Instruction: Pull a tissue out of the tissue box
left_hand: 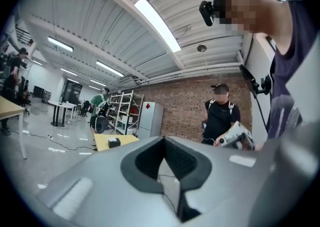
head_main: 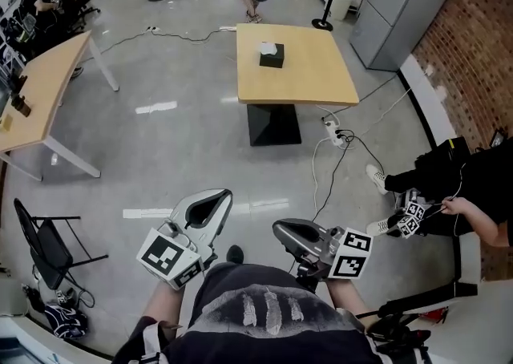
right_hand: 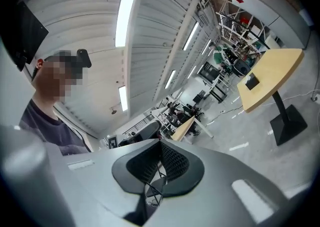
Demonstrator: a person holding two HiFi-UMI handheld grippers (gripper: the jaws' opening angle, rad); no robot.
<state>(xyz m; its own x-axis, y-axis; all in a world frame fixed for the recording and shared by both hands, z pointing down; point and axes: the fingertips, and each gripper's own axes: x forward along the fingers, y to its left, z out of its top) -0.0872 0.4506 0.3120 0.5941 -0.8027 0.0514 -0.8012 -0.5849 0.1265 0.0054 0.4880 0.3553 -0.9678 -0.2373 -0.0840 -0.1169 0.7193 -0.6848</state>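
The fingers of the left gripper (head_main: 210, 204) are seen pressed together in the left gripper view, with nothing held between them and nothing touched. The fingers of the right gripper (head_main: 284, 234) are likewise shut tight in the right gripper view, and nothing is gripped. In the head view both grippers are held low in the frame, close to the person's torso and side by side above the grey floor (head_main: 160, 154). The tissue box (head_main: 272, 54), dark with a white tissue standing out of its top, is found in the upper middle of the head view, on the far part of a square wooden bench (head_main: 309, 74), well apart from both grippers. The same box is shown small at middle left in the left gripper view (left_hand: 114, 142) and at upper right in the right gripper view (right_hand: 251, 81).
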